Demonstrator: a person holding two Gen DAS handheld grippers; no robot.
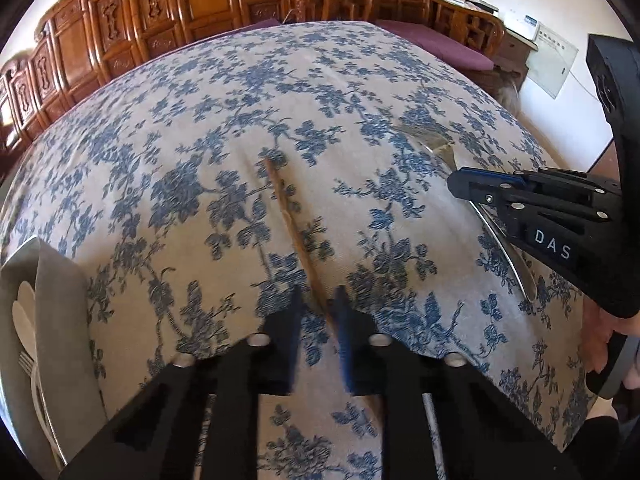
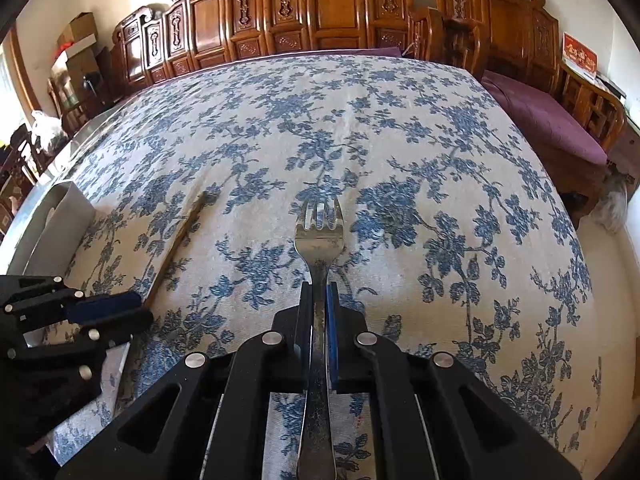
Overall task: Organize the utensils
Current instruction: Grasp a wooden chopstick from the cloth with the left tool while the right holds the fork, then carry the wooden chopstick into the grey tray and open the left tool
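Left wrist view: my left gripper point(image 1: 318, 300) has clamped the chopstick point(image 1: 292, 224), mid-table point(image 1: 200, 92); it's light, stiff, thin and apt to pivot. Right wrist view: my right gripper point(image 2: 319, 300) pinches the fork point(image 2: 319, 240) at its neck; smooth metal, slippery.

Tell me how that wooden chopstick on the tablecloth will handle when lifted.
The chopstick looks thin and straight, so probably stiff and light. Held near one end by the left gripper, it may pivot or slip. On the cloth it likely won't roll far.
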